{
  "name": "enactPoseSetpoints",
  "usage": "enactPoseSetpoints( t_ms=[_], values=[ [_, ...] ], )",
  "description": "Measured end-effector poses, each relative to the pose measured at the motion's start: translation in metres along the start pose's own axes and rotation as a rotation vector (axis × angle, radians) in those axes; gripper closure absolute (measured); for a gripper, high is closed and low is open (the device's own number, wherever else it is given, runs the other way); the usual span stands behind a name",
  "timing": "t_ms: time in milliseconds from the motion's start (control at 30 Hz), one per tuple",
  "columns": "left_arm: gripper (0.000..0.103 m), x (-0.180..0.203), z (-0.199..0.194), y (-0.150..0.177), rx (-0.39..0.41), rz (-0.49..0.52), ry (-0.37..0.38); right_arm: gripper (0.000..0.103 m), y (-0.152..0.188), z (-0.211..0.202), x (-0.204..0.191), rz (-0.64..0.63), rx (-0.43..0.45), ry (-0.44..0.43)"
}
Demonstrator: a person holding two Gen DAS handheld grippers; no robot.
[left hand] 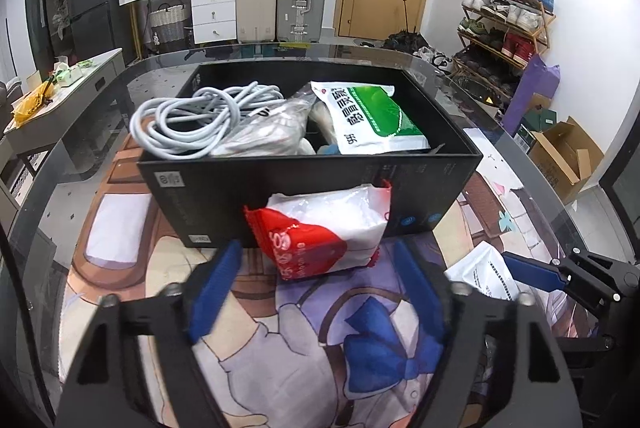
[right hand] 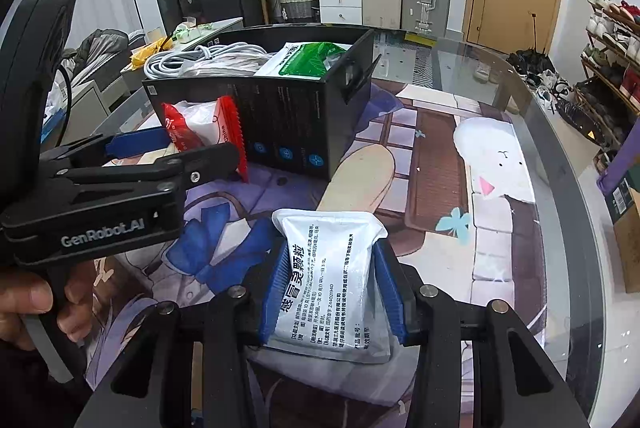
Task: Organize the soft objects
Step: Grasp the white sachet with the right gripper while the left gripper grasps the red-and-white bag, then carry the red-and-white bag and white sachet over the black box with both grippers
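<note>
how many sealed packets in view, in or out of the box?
3: green-and-white packet inside the black box; red-and-white packet leaning on its front; white packet in the right gripper. More may be buried.

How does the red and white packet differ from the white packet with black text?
The red and white packet leans against the black box; the white packet is clamped in the right gripper. The first sits between the left gripper fingers, apparently unpressed. The second shows black text, no red. Both are soft plastic packets outside the box.

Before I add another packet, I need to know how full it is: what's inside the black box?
Inside the black box: a coiled grey cable, a clear plastic bag and a green-and-white medicine packet. Whatever lies beneath them is covered.
</note>
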State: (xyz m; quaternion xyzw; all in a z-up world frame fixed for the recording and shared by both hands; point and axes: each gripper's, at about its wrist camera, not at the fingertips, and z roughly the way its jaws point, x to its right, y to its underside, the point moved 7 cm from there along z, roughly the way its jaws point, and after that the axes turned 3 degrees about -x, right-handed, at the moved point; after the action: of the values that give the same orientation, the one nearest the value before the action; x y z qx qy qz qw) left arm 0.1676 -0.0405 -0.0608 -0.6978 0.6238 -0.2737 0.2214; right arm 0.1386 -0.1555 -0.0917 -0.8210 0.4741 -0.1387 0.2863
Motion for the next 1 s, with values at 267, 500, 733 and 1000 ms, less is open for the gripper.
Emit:
enactPoseSetpoints(
  t_ms=[267,500,733,1000],
  values=[
    [0.052,-0.001,-0.001,0.003,-0.005,-0.011,0.034,0.060,0.000,0.000,-0.001,-0.001,-0.002,-0.001],
    [0.053,-0.001,-0.007,0.008,-0.002,-0.001,0.038,0.060,0.001,0.000,-0.001,-0.001,-0.001,-0.001],
    [0.053,-0.005,-0.019,0.011,0.009,0.008,0.046,0.060,-0.001,-0.002,-0.003,-0.002,0.006,-0.011],
    [0.053,-0.012,-0.032,0.019,0.022,0.006,0.041,0.060,-0.004,-0.006,-0.010,-0.011,0.021,-0.024]
  ],
)
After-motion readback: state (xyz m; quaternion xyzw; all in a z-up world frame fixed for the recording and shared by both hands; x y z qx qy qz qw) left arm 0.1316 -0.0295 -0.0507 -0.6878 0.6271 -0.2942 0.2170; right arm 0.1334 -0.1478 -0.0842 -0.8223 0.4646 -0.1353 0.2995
